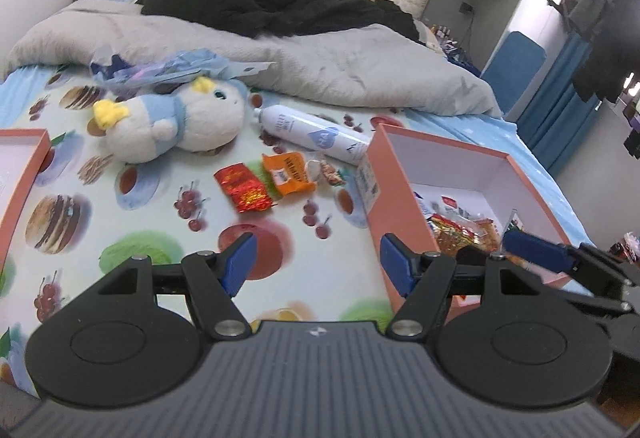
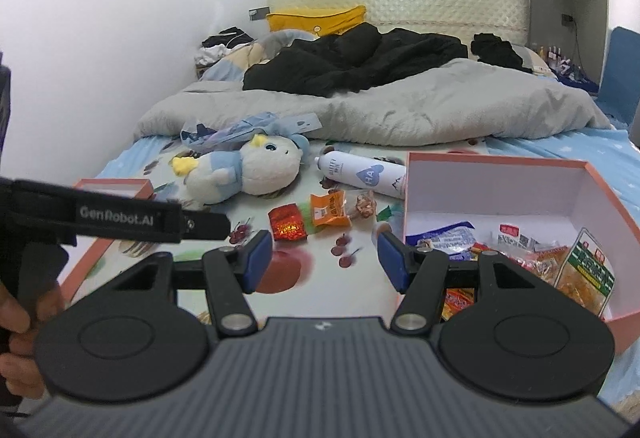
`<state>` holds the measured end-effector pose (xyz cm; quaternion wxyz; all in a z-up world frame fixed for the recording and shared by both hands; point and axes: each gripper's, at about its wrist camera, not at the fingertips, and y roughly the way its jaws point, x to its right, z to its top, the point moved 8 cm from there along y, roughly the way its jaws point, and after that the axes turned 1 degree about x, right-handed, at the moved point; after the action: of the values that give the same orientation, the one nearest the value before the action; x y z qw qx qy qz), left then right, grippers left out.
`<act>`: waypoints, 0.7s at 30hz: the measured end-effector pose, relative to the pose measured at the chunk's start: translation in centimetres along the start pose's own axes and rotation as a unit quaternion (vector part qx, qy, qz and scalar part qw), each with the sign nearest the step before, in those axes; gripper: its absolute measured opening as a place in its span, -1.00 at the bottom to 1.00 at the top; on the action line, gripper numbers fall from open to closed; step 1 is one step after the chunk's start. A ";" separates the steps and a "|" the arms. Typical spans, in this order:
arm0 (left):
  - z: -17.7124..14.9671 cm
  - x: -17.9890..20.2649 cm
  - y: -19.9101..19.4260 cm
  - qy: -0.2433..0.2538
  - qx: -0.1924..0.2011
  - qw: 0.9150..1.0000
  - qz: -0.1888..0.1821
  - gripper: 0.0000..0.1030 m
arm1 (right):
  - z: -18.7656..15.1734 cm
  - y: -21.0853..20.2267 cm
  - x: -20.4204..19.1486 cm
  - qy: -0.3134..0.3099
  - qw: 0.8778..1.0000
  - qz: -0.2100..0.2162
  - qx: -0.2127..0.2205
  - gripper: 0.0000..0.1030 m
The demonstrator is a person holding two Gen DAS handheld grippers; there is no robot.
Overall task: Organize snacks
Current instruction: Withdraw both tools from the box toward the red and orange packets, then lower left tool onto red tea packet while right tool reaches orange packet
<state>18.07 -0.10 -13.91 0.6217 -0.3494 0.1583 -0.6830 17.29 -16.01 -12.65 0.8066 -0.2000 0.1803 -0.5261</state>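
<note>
Pink cardboard box (image 2: 496, 174) seen right on bed, partly filled. Red foil packet (image 2: 287, 224) and orange packet (image 2: 330, 211) left loose, near-centre: judged light, crinkly, slippery; best pinched at sealed edge. Left hand-held gripper (image 1: 316, 262) and right hand-held gripper (image 2: 324, 258) held spread, empty.

bed (image 2: 360, 278): carries everything below
blanket (image 2: 400, 110): bunched across far half, dark clothes (image 2: 352, 66) on top
plush toy (image 2: 244, 174): centre-left, just before blanket edge
spray can (image 2: 360, 174): lying on its side, right of plush toy, far end against open box
open box (image 2: 496, 178): right side, snack packets (image 2: 580, 270) inside
loose snacks (image 2: 316, 218): three in a row on the sheet, before can, left of open box
box lid (image 2: 116, 190): far left, well apart from open box
</note>
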 end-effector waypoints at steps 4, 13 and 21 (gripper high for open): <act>-0.1 -1.2 0.9 -0.006 -0.007 1.000 0.003 0.41 | 0.5 1.0 -0.2 -0.004 1.000 0.000 -0.001 0.18; -0.1 -3.6 5.3 -0.018 -0.034 0.999 0.009 0.41 | 0.8 4.7 -0.5 -0.010 1.000 -0.001 -0.025 0.18; 1.0 -6.3 9.7 -0.023 -0.043 0.999 0.011 0.41 | 1.4 9.0 -1.5 -0.035 0.998 0.006 -0.047 0.18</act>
<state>25.75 4.44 -21.26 0.6171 -0.3897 0.1771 -0.6602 24.42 -11.12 -15.91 0.8053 -0.2545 0.1779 -0.5051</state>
